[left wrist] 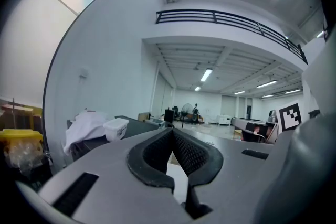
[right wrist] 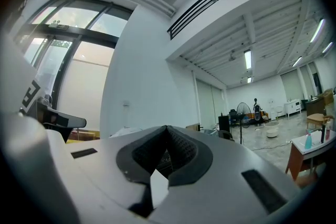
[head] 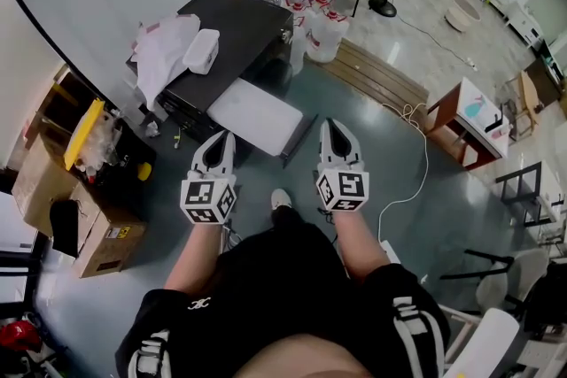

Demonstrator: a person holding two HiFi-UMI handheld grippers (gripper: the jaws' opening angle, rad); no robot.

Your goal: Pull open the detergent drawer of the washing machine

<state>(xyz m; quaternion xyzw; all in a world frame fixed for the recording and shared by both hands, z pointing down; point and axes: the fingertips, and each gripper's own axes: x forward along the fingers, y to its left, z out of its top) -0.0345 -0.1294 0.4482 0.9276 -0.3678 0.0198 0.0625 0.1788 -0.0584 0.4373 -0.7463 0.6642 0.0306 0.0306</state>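
Note:
The washing machine (head: 239, 27) is a dark box ahead of me on the floor, with a white cloth (head: 164, 49) and a clear plastic tub (head: 201, 50) on its top. A white panel (head: 257, 115) sticks out flat from its front, just beyond both grippers. I cannot make out the detergent drawer. My left gripper (head: 225, 137) is held level in front of the machine, shut and empty; in the left gripper view (left wrist: 172, 131) its pads meet at the tip. My right gripper (head: 330, 125) is level beside it, shut with nothing held, pads together in the right gripper view (right wrist: 166, 127).
Cardboard boxes (head: 53, 190) and a yellow item (head: 84, 133) crowd the left. Water jugs (head: 310, 18) stand behind the machine, a wooden pallet (head: 381, 75) lies to the right, and a white cable (head: 416, 173) runs past a small table (head: 465, 119). My shoe (head: 280, 199) is below the grippers.

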